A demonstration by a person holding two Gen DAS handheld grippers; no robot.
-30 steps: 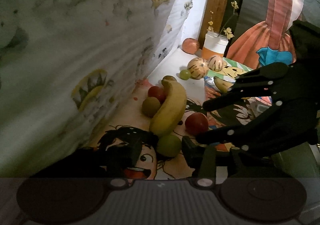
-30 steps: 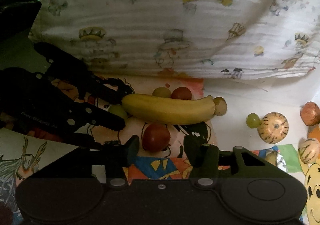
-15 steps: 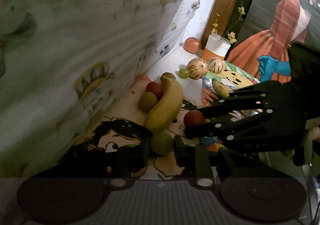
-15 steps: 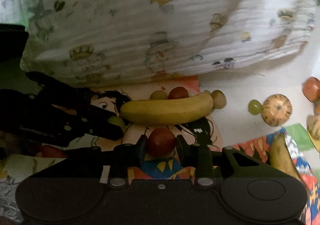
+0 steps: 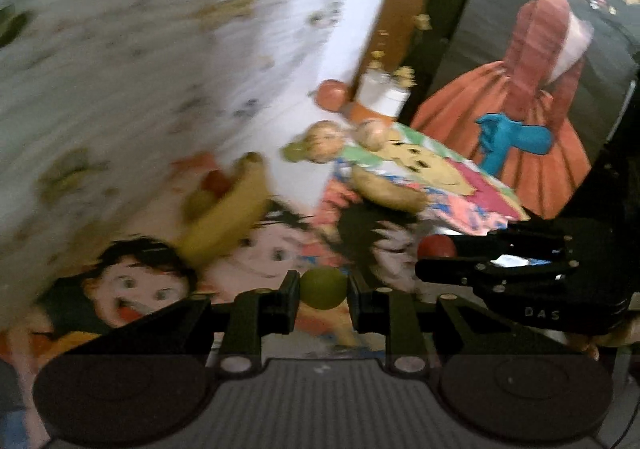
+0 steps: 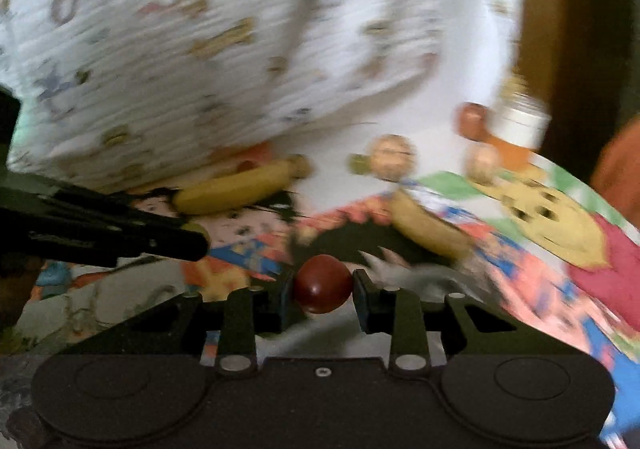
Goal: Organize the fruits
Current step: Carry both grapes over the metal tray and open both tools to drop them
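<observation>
Left gripper [image 5: 323, 287], fingers clamped on a small green fruit [image 5: 323, 286]; right gripper [image 6: 323, 285], fingers clamped on a small red fruit [image 6: 323, 283]. One second earlier both tools stood open over these fruits, which then lay on the cartoon-printed cloth [image 5: 256, 261] just beside the large banana [image 5: 228, 215]; half a second earlier the fingers were closing about them. Both fruits now sit between the fingertips, seemingly clear of the cloth, and the heavy blur in both views suggests the tools are in motion. Remaining near the banana, on its far side: a red fruit [image 5: 216, 181] and a greenish one [image 5: 199, 203]. Farther right: a second banana [image 6: 430, 227], two striped round fruits [image 6: 392, 157] and a small green one [image 6: 358, 163]. The pick appears complete on both sides; carrying and sorting are judged to be the step in hand.
</observation>
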